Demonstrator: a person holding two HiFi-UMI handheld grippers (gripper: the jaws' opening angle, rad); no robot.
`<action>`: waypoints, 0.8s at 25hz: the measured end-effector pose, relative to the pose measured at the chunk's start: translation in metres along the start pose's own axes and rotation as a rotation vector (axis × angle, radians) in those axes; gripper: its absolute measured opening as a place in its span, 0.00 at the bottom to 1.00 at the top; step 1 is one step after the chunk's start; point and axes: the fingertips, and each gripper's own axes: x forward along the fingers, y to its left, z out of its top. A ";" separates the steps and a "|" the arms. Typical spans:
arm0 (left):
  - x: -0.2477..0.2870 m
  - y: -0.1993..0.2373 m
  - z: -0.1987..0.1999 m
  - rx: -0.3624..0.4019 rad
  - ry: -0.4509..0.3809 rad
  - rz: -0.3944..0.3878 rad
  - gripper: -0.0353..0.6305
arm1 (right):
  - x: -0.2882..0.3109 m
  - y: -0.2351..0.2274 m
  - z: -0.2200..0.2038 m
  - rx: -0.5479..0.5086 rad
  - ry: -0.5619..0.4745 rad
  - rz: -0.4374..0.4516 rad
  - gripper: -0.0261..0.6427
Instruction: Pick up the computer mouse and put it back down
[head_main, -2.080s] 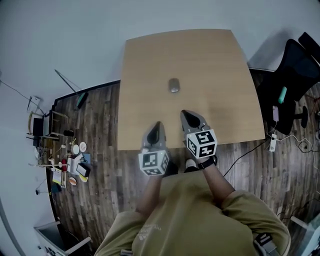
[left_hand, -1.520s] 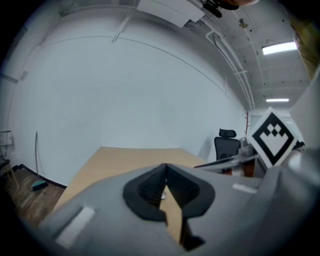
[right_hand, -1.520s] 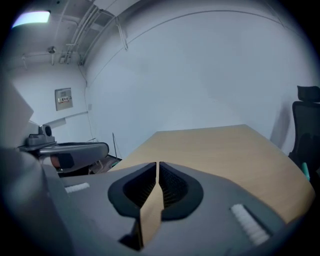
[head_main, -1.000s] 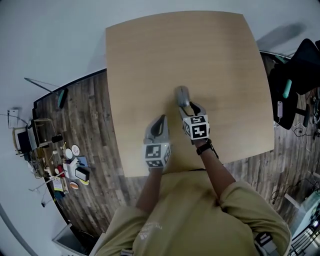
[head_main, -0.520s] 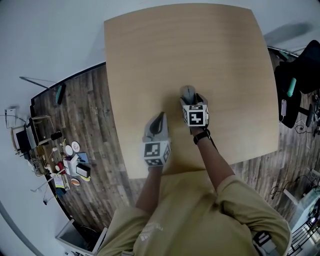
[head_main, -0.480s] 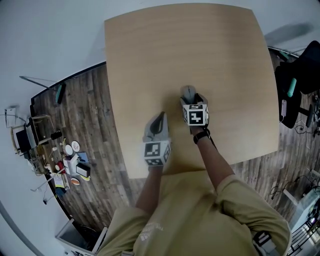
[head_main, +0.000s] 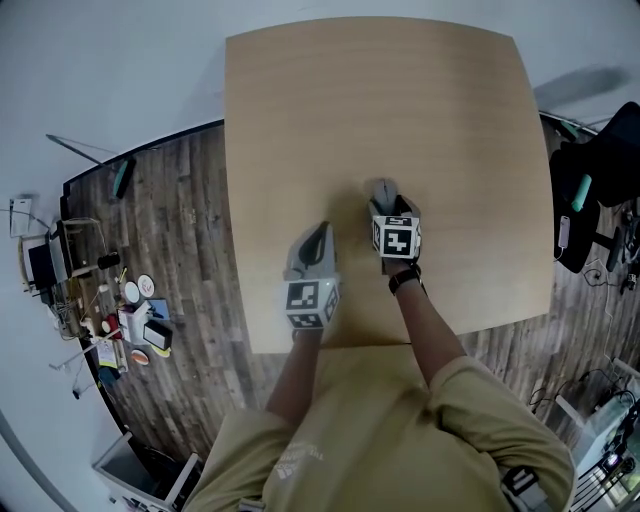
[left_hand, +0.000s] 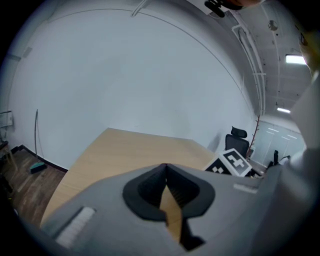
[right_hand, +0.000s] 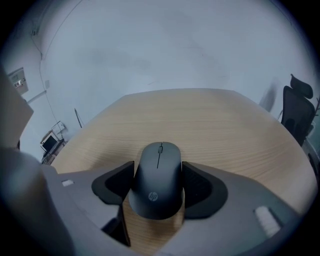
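A dark grey computer mouse (right_hand: 159, 180) lies flat on the light wooden table (right_hand: 235, 135), near its middle in the head view (head_main: 381, 187). My right gripper (right_hand: 159, 170) is lowered over it at a steep tilt. The jaws stand one on each side of the mouse and are closing, with the black pads (right_hand: 116, 181) close along its flanks. The head view shows this gripper (head_main: 386, 203) just behind the mouse. My left gripper (head_main: 319, 233) hovers over the table to the left of it. Its jaws are shut, tips together (left_hand: 166, 167), with nothing in them.
Black office chairs (head_main: 600, 170) stand off the table's right side, and one shows beyond the table (right_hand: 299, 107). Clutter of small items (head_main: 130, 320) lies on the dark plank floor at the left. A white wall (left_hand: 125, 75) rises beyond the table's far edge.
My right gripper has gone forward and down from the table's near edge to the mouse, which now sits between its jaws. The left gripper has moved forward a little.
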 end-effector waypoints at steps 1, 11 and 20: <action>-0.002 -0.001 0.002 0.001 -0.006 0.004 0.06 | -0.006 0.000 0.000 0.001 -0.011 0.005 0.49; -0.040 -0.031 0.029 0.026 -0.101 0.032 0.06 | -0.108 0.016 0.027 -0.041 -0.251 0.108 0.49; -0.096 -0.088 0.086 0.120 -0.233 0.054 0.06 | -0.269 0.017 0.091 -0.057 -0.637 0.175 0.49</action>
